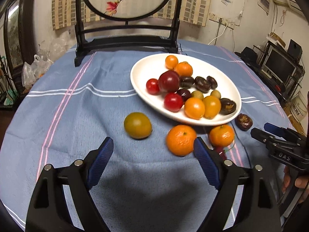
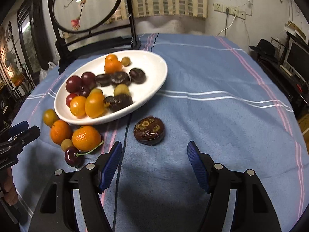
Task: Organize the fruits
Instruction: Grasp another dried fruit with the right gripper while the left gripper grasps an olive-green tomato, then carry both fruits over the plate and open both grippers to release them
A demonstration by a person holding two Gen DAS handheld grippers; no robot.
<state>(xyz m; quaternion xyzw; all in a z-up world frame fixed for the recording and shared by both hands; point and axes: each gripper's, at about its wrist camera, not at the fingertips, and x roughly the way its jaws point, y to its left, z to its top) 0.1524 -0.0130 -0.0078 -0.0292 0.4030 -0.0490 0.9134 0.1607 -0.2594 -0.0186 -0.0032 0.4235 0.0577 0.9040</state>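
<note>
A white plate (image 1: 146, 69) holds several small fruits: oranges, red tomatoes, a plum and dark chestnuts. It also shows in the right wrist view (image 2: 152, 65). On the cloth lie a greenish fruit (image 1: 137, 125), two mandarins (image 1: 181, 140) (image 1: 221, 135) and a dark chestnut (image 1: 243, 121). My left gripper (image 1: 152, 148) is open and empty, just short of the greenish fruit and the nearer mandarin. My right gripper (image 2: 154, 152) is open and empty, with the chestnut (image 2: 149, 130) just beyond its fingertips. A cherry (image 2: 73, 157) lies by the mandarins.
A dark wooden screen stand (image 1: 125, 44) with a painted oval panel stands at the table's far side. The blue striped cloth (image 1: 77, 106) covers the round table. Shelves and a monitor (image 1: 280, 63) stand off to the right.
</note>
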